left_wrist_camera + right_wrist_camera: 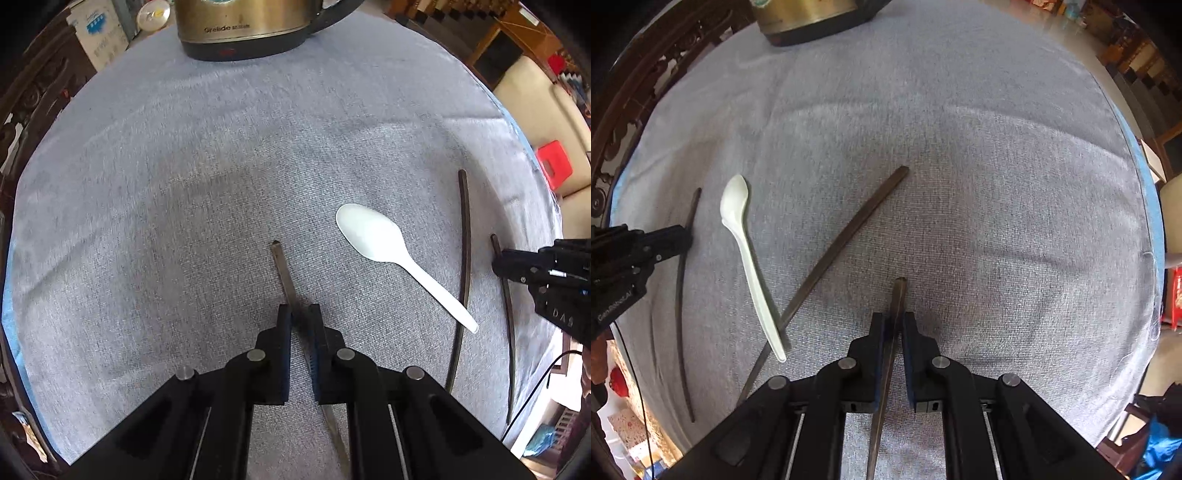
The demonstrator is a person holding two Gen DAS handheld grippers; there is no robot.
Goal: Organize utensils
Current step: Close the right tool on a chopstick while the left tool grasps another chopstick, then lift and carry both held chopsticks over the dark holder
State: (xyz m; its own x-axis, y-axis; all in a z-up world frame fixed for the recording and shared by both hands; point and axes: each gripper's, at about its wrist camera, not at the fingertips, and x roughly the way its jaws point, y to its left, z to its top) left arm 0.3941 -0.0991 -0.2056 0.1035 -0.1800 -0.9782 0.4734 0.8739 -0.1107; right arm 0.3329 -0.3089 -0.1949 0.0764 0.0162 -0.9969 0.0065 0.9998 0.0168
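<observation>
Three dark chopsticks and a white plastic spoon [369, 232] lie on a grey-blue tablecloth [184, 184]. My left gripper [300, 314] points down at the cloth and is shut on the left chopstick [282, 266], whose far end sticks out past the fingertips. The right gripper [894, 321] is shut on the right chopstick [899, 295] in the same way. Between them lies the middle chopstick [842, 251], with the handle end of the spoon [738, 206] resting across it. Each gripper appears at the edge of the other's view: the right gripper [517, 266], the left gripper [672, 240].
A brass-coloured electric kettle [251, 29] stands at the far side of the cloth, also seen as the kettle [805, 18]. Carved dark wood [646, 92] runs along the left table edge. A red stool [554, 162] stands on the floor past the right edge.
</observation>
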